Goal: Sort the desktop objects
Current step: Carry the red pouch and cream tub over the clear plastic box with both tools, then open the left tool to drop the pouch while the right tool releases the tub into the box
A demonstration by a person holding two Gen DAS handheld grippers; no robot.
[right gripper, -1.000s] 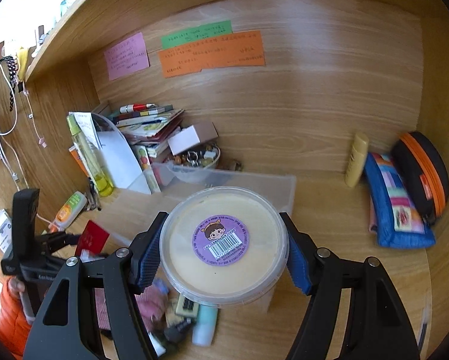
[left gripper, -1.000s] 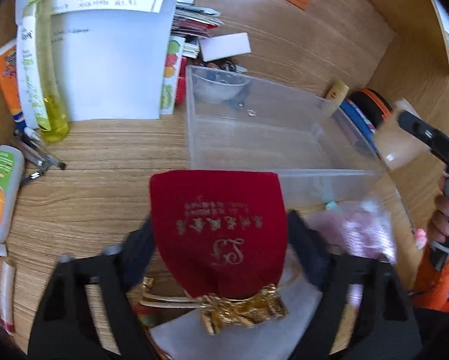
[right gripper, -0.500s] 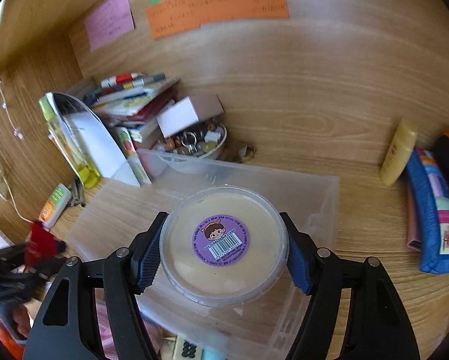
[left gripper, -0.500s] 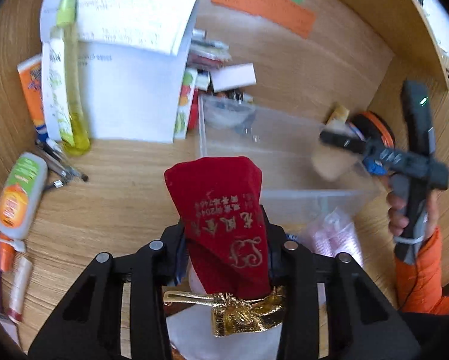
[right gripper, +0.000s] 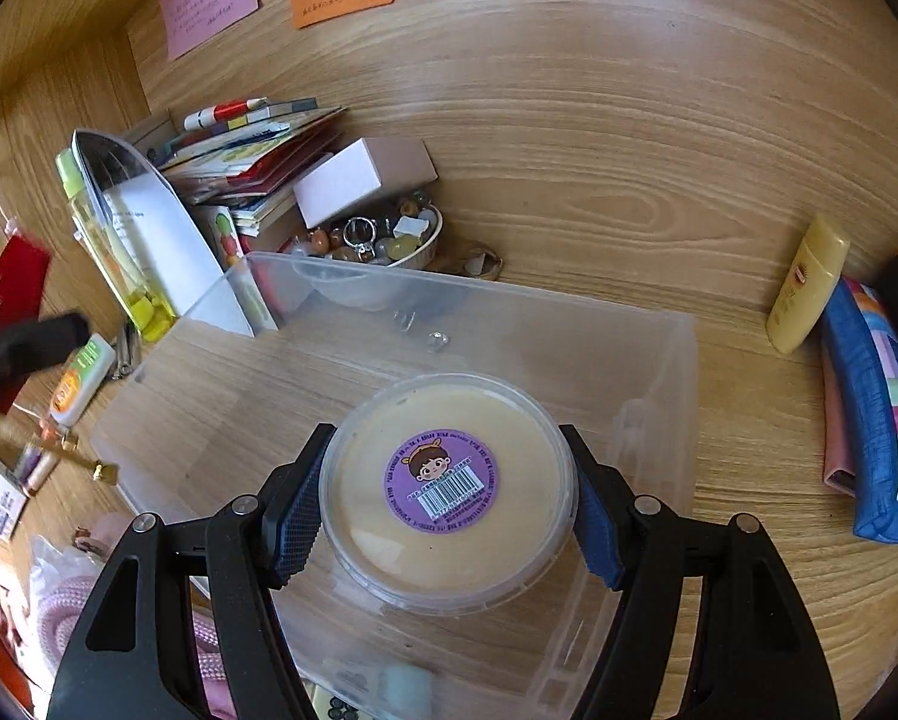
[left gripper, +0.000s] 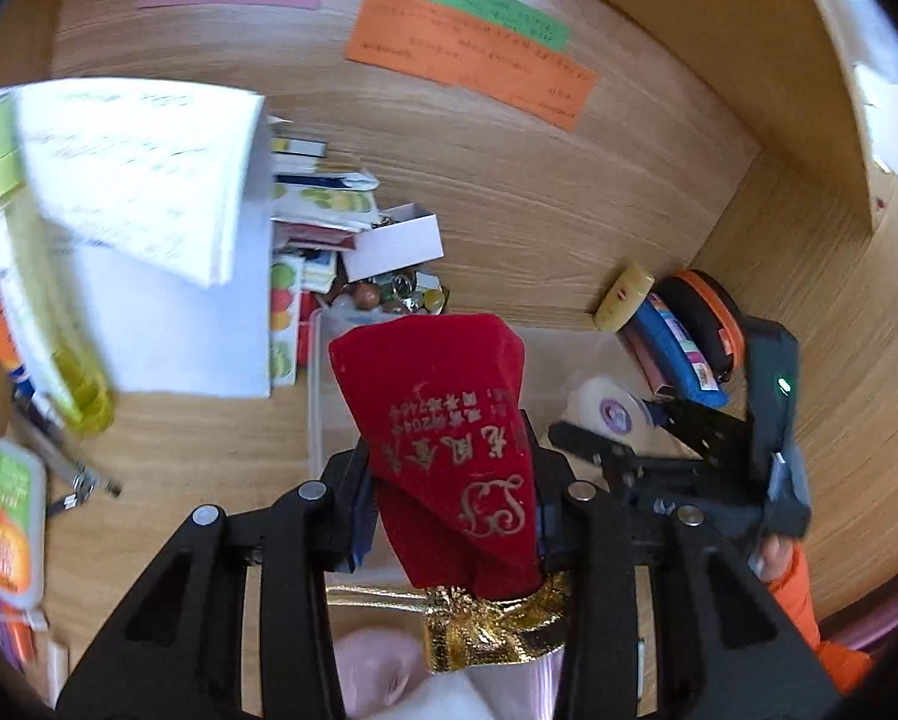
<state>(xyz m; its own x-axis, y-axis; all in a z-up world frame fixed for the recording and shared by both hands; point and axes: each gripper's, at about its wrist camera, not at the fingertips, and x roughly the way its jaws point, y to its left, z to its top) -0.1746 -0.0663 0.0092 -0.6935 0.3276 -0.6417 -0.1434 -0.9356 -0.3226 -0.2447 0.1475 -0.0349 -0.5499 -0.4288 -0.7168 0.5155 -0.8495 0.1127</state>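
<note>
Left tool (left gripper: 452, 489): narrow, pads pressed on both sides of red velvet pouch (left gripper: 443, 438). Pouch upright between the fingers, gold lettering facing the camera, gold drawstring neck (left gripper: 491, 624) hanging below the pads. Clamped and held above the tabletop (left gripper: 209, 438). Jaws closed further in the last second and now steady on the pouch.

Ahead of left tool: clear plastic bin (left gripper: 323, 384), partly hidden behind the pouch. Left of it: white paper stack (left gripper: 149, 180), yellow-green bottle (left gripper: 47, 312), orange-and-green tube (left gripper: 11, 522). Beyond the bin: small dish of beads and rings (left gripper: 389, 294), white box (left gripper: 395, 246) resting over it.

Right tool (right gripper: 443, 504): about half open, blue pads gripping opposite sides of round lidded tub (right gripper: 446, 489). Cream contents, purple barcode sticker (right gripper: 443, 480) on the lid. Tub held over the near right part of the clear plastic bin; whether touching the bin floor, cannot tell.

Right of right tool, on the tabletop: yellow tube (right gripper: 806, 288), patchwork blue pencil case (right gripper: 875, 414). Below left of right tool: pink cord in a bag (right gripper: 71, 606), just outside the bin's near wall.

Left tool also visible at far left edge of the right wrist view, blurred, with the red pouch. Right tool visible at right of the left wrist view, tub in its grip, a hand in an orange sleeve (left gripper: 803, 594) behind it.
</note>
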